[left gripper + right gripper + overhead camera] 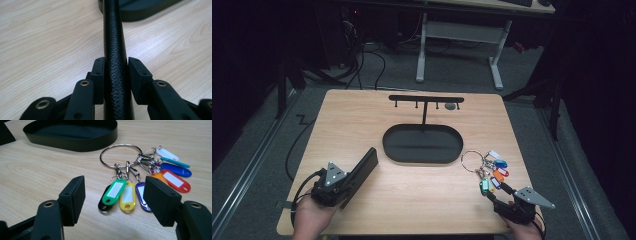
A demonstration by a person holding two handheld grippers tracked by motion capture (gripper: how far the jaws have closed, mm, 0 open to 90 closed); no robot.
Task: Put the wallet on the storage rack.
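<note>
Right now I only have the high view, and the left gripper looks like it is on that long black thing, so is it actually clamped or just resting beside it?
Observer: Clamped. In the left gripper view the left gripper has both pads pressed against the sides of the black case, which has a pebbled, leather-like surface.
Operator: And the right one, has it got the keys?
Observer: No. The right gripper is open, with the key ring lying on the table ahead of it.
Operator: Which tags sit closest to it?
Observer: The green tag and yellow tag lie between the jaws, with a black tag partly under the green.
</note>
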